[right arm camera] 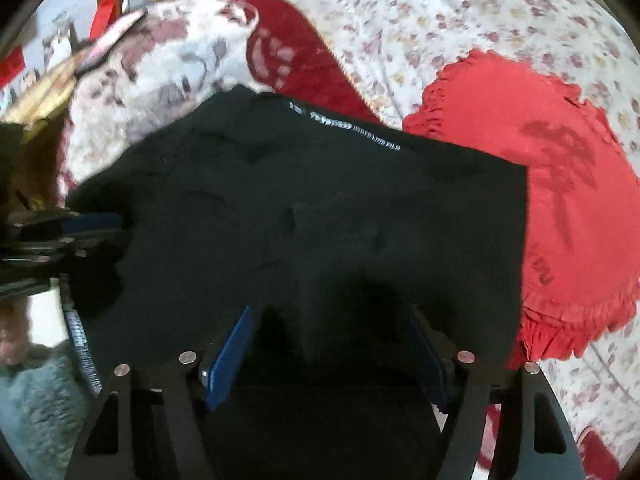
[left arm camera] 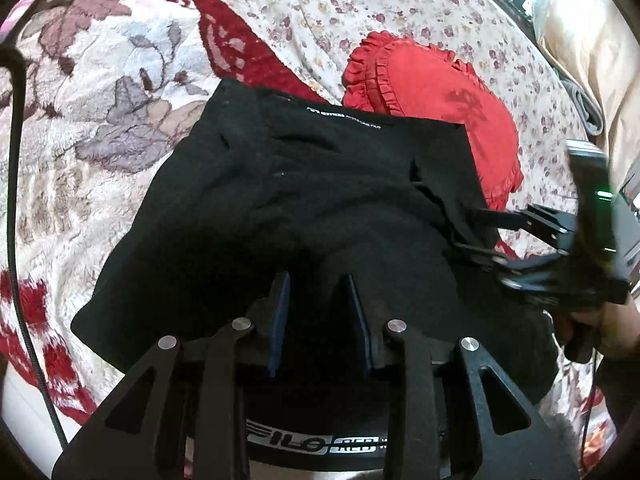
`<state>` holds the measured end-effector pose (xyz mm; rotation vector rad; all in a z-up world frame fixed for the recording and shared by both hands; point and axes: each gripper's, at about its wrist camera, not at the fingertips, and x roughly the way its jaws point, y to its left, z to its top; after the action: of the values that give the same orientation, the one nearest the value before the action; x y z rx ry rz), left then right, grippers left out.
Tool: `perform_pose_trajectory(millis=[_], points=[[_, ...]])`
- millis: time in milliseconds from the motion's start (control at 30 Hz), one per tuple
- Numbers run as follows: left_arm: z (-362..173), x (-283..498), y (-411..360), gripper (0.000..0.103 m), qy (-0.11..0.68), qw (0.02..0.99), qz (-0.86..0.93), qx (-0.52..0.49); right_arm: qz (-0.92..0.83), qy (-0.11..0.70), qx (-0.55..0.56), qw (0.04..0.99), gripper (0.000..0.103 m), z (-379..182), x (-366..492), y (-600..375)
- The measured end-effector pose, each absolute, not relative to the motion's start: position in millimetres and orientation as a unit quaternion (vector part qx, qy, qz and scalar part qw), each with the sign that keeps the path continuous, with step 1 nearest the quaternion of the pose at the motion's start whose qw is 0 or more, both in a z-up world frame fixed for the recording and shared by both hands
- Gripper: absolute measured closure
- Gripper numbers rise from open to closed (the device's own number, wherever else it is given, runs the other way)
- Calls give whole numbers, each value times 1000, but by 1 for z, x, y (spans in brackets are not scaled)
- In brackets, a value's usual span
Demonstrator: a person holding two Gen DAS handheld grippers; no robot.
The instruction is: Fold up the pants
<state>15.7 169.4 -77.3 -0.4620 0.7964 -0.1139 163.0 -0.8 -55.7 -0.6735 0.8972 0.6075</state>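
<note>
Black fabric filled the near ground in both wrist views: the pants (left arm camera: 304,184) lay in a loosely folded, rumpled block on a bed, and both claws hung just above its near edge.

Your left claw (left arm camera: 318,312) stood narrow, its blue pads a small gap apart, with nothing pinched between them; dark cloth lay directly beneath and beyond the tips. Your right claw (right arm camera: 330,348) stood wide, the pads spread well apart over the near edge of the pants, again with nothing gripped. From the left view, the right claw reached in from the side, its tips at the pants' right-hand edge.

Risks, as I judge them: the cloth was thick and layered, so a closing claw could catch only the top layer and peel the fold open, or bite several layers and drag the whole block askew. The black surface hid its edges and creases, making a misjudged grip likely. The waistband (left arm camera: 304,446), printed with white lettering, lay under the left claw's frame and could snag.

Farther off, a red frilled cushion (right arm camera: 540,208) touched the pants' far right corner, so a lift or slide there might pull it along. Beyond the far edge lay a plush floral blanket (left arm camera: 100,92) and, further still, a flowered sheet (left arm camera: 360,8). A black cable (left arm camera: 14,184) ran down the left side, clear of the pants.
</note>
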Motion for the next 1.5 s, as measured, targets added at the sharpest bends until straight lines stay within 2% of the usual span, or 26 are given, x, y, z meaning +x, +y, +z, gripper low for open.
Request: perform_pose_trajectory(millis=[33,100,267,333,400,433,533,633,833,1000,1333,1500], points=[[-77,15,168,75,384,895,-54,-221,257,419,-329,806,38,-63,169,0],[-77,16,169,75,384,893,-54,-226,238,428,-320,811,38,-74,177,-7],[-80,15,173,75,383,891,-55,-237,254,476,-208,816,36,-74,192,-42],[-80,15,173,75,383,890,-54,-239,251,486,-213,809,37,-72,193,-40],[-81,14,175,75,384,889,-55,-245,244,479,-235,810,64,-66,186,-31],[-82,14,177,75,384,886,-57,-254,240,463,-244,817,84,-59,181,-29],[-83,14,180,75,385,881,-60,-267,235,440,-217,839,88,-38,175,-33],[-82,15,181,75,391,878,-60,-269,247,442,-127,853,88,-11,177,-63],[-81,14,181,75,395,874,-57,-275,243,443,181,844,89,26,194,-190],[-75,12,172,75,406,879,-37,-246,211,421,337,815,90,21,183,-283],[-77,12,172,75,408,880,-34,-242,183,443,353,804,90,-11,165,-324],[-77,11,170,75,407,880,-33,-242,180,445,349,805,95,-16,163,-330]])
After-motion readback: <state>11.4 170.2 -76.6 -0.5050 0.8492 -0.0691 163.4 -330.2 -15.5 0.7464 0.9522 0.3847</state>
